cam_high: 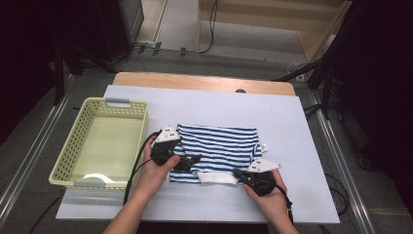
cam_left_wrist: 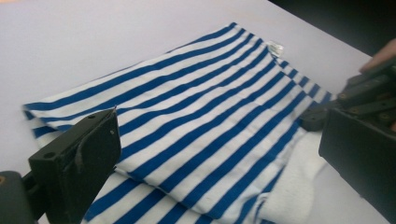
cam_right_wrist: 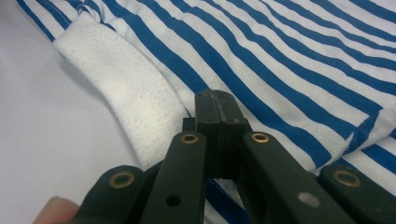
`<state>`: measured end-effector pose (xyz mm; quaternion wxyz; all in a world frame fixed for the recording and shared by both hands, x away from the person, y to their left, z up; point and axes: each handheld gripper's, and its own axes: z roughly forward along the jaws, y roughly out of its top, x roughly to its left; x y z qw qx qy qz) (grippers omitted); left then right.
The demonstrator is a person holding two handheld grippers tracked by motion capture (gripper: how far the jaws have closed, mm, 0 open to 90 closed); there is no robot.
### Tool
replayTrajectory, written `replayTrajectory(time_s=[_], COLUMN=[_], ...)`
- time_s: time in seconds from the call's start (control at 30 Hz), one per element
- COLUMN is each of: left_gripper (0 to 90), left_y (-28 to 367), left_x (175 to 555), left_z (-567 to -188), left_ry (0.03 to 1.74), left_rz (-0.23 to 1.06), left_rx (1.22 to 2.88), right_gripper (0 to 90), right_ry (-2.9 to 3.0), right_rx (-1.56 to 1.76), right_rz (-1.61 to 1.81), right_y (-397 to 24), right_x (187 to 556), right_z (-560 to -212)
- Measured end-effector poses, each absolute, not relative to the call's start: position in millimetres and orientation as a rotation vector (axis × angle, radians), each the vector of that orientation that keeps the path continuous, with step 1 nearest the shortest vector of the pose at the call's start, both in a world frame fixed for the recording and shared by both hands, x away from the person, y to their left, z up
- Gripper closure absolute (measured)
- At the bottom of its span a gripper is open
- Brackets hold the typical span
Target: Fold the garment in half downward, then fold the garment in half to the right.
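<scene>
High view: a blue-and-white striped garment (cam_high: pixel 216 146) lies folded flat on the pale table (cam_high: pixel 292 122), near the middle, just right of a pale green basket (cam_high: pixel 104 141). The left gripper (cam_high: pixel 192 160) sits at the garment's near left edge and the right gripper (cam_high: pixel 237 174) at its near right edge, beside the white ribbed band (cam_high: pixel 216 178). Left gripper view: the two jaws stand wide apart with nothing pinched; the striped cloth (cam_left_wrist: pixel 201 121) lies beneath and between them, untouched. Right gripper view: the jaws are pressed together over the seam where the white band (cam_right_wrist: pixel 130 102) meets the stripes; whether a thin layer of fabric is caught between the tips is hard to tell from this angle, though none shows. The step in hand looks like neatening the fold. To do it well, the open left tongs should come down over a doubled edge and take every layer, while the right steadies the near hem so the stack does not skew.
</scene>
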<state>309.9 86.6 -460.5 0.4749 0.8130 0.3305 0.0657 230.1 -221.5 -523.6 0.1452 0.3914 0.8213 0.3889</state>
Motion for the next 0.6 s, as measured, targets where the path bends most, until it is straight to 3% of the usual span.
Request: replayTrajectory(time_s=[0.23,0.27,0.53,0.6], left_gripper=[0.0,0.0,0.0,7.5], left_y=[87,86,82,81], left_x=[319,322,338,343], left_z=[-461,-462,-459,-458], left_ry=[0.810,0.810,0.853,0.908], left_rz=[0.206,0.257,0.226,0.223], left_rx=[2.003,2.011,2.001,1.983], right_gripper=[87.2,87.2,87.2,87.2], right_ry=[2.364,2.364,2.365,2.364], right_rx=[1.123,1.127,1.127,1.126], right_rz=[1.121,1.121,1.122,1.121], right_y=[-221,-221,-221,-221], right_x=[230,230,230,230], right_z=[-524,-524,-524,-524])
